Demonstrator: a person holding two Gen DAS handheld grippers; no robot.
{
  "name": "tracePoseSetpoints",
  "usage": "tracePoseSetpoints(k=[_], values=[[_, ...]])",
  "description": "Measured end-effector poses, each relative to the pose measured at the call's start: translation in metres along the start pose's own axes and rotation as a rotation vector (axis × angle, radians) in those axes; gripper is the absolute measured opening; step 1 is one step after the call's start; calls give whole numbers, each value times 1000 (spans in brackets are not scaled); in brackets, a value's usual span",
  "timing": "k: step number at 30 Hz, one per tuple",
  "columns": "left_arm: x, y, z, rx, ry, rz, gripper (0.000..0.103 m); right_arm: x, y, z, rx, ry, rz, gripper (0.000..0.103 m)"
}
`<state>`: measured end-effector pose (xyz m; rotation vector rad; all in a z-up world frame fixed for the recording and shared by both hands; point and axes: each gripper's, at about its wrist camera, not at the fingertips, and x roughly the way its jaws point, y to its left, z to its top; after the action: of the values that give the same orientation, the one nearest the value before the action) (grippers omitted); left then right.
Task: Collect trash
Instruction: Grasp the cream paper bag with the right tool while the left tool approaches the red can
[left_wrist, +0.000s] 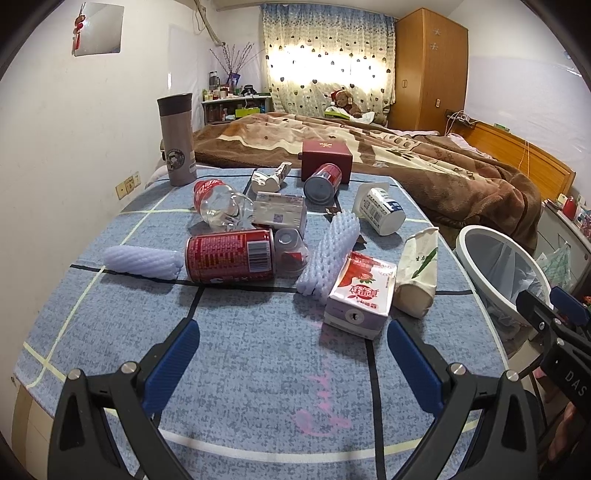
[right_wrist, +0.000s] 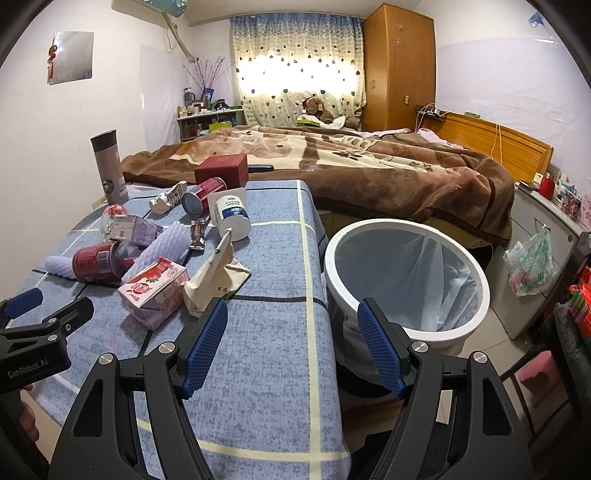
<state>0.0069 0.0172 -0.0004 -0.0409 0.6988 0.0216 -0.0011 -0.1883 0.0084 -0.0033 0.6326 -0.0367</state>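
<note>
With both grippers, left (left_wrist: 291, 360) and right (right_wrist: 291, 347), gaping empty, litter awaits beside bin (right_wrist: 476, 273) for short drops.

Blue cloth table (left_wrist: 258, 369): cans (left_wrist: 231, 260), cartons (left_wrist: 360, 295), thermos (left_wrist: 177, 138).

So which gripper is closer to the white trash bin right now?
Right. The right gripper hangs at the table edge directly beside the white trash bin, jaws open. The left gripper is over the tablecloth, facing the clutter.
</note>
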Motion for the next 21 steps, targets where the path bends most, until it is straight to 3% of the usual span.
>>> tracePoseSetpoints(k=[9, 21], values=[[21, 25, 7, -33, 53, -67, 103, 23, 12, 3, 1, 61, 53, 74], [42, 64, 23, -71, 68, -73, 103, 62, 43, 21, 24, 120, 172, 74]])
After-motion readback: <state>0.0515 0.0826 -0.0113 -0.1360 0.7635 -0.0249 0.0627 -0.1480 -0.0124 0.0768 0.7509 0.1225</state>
